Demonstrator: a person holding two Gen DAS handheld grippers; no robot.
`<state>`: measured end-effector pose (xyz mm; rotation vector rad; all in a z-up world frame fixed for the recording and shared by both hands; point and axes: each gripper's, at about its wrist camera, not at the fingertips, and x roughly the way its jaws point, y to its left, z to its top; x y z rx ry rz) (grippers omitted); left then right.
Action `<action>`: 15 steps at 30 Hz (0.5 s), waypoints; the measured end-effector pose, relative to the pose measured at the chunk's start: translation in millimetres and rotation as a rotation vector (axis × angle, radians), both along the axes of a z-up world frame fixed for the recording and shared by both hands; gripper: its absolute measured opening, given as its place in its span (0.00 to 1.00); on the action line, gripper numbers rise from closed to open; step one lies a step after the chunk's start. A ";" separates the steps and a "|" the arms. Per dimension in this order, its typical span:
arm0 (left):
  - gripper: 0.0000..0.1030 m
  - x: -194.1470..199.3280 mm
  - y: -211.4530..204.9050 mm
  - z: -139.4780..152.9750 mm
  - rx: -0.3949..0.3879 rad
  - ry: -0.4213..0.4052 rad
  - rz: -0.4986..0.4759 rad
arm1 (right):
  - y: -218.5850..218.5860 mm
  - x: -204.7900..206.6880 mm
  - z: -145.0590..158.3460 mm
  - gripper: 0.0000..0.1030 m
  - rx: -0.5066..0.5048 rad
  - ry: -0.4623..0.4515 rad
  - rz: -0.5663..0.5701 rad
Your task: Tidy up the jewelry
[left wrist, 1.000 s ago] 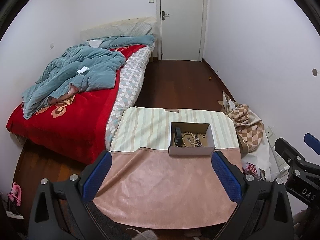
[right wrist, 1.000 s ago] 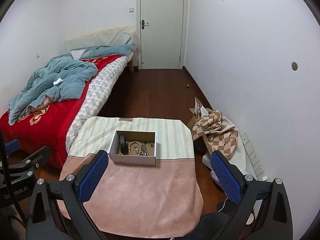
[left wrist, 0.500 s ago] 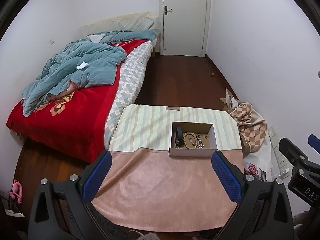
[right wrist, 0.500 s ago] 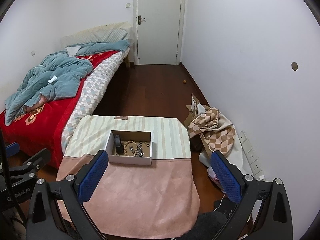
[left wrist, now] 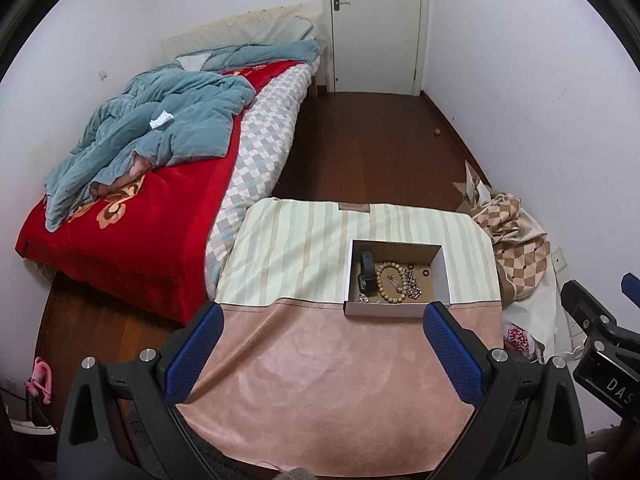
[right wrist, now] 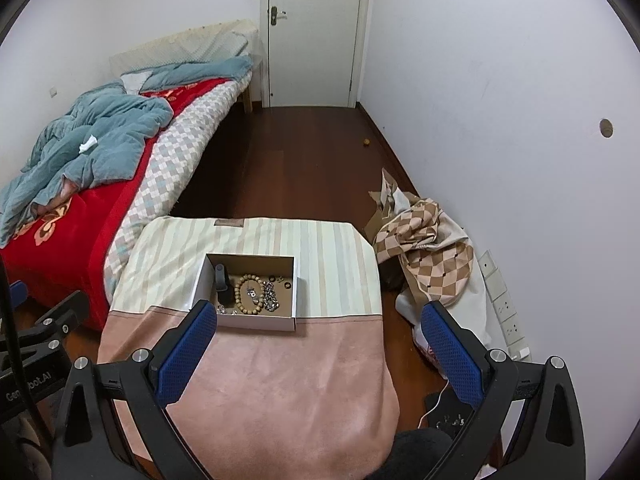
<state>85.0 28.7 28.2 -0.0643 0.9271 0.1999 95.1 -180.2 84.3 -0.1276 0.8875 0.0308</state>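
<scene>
Nearest, left tongs point(left wrist: 322, 354) and right tongs point(right wrist: 318, 354), both spread wide and empty, hover above the cloth-covered counter point(left wrist: 328, 380). Beyond them sits the box point(left wrist: 396, 307), holding a bead bracelet point(left wrist: 394, 282), chains and small pieces. Step: approach; next, descend into the box and pinch one item.

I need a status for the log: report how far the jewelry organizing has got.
Done: nothing visible; the bead bracelet, silver chain, dark band and small rings lie mixed in the open box. In hand: nothing; the left gripper and right gripper are open and empty, short of the box. Left: all the sorting.
</scene>
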 end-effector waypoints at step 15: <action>0.99 24.5 -7.5 -15.3 -0.013 0.065 -0.022 | -2.0 26.9 -14.2 1.00 -0.007 0.063 0.001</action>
